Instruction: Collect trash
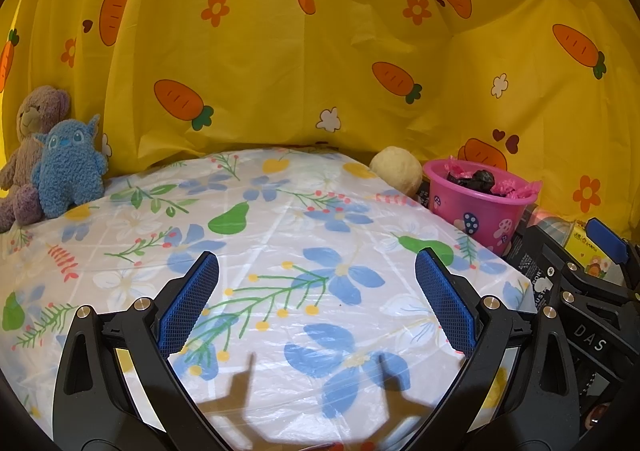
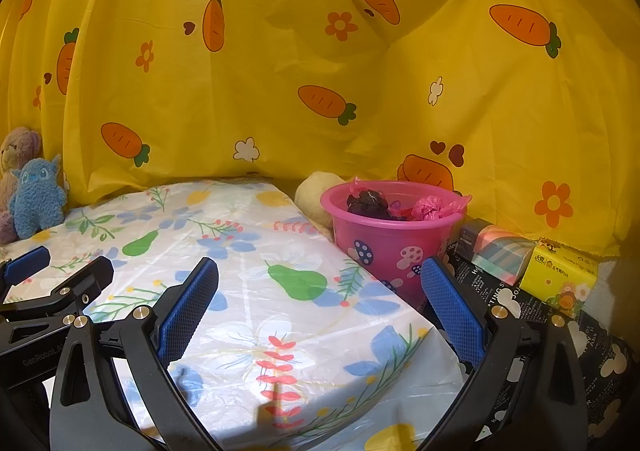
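A yellow curtain (image 1: 320, 51) printed with orange carrots and flowers hangs in folds behind the tabletop (image 1: 280, 251), filling everything from nine to three o'clock. The tabletop wears a glossy white floral cover. Warm light throws sharp shadows at six o'clock.

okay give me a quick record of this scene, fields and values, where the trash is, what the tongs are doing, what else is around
trash: crumpled pink and black pieces inside the pink bucket
bucket place: far right edge of the floral tablecloth
left tongs: open, holding nothing, above the cloth
right tongs: open, holding nothing, bucket just ahead to the right
loose trash on cloth: none visible
plush toys: brown bear and blue plush, far left corner
beside bucket: cream ball, tissue pack
backdrop: yellow carrot-print sheet
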A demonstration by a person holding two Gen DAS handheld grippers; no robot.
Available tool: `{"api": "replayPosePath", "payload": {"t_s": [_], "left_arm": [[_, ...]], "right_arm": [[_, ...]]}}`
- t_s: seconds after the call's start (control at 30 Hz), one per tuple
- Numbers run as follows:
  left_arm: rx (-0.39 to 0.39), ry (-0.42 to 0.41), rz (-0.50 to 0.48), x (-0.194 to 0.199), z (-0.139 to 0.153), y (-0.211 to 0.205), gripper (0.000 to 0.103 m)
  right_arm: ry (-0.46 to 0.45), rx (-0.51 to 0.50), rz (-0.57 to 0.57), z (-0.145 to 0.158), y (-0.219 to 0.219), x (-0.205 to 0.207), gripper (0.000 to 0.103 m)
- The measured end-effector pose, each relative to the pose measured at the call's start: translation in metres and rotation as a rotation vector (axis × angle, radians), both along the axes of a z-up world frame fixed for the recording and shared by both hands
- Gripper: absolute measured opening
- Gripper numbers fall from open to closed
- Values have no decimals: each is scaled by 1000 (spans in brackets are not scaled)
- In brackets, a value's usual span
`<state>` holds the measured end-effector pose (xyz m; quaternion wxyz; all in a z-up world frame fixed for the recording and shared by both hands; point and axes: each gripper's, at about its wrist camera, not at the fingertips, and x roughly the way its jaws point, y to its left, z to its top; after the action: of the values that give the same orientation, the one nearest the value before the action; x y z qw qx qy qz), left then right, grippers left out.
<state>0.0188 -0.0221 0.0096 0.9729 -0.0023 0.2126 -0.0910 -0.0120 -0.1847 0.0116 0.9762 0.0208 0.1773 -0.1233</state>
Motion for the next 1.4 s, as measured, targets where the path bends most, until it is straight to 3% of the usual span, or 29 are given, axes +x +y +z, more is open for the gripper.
{"api": "replayPosePath", "payload": {"t_s": [0.2,0.63,1.1,1.4], "left_arm": [[6,4,-6,1,-1,-2,95],[19,3,-25,0,-2,-3,79],[25,-13,-13,-3,1,1,79],[32,-15,38,-1,1,9,85]], "right_arm": [[0,2,-1,0,0,0,97],[2,5,-2,-3,-2,0,97],[-2,6,-2,-5,1,-1,97],[-4,6,-2,-5,2,-1,97]]}}
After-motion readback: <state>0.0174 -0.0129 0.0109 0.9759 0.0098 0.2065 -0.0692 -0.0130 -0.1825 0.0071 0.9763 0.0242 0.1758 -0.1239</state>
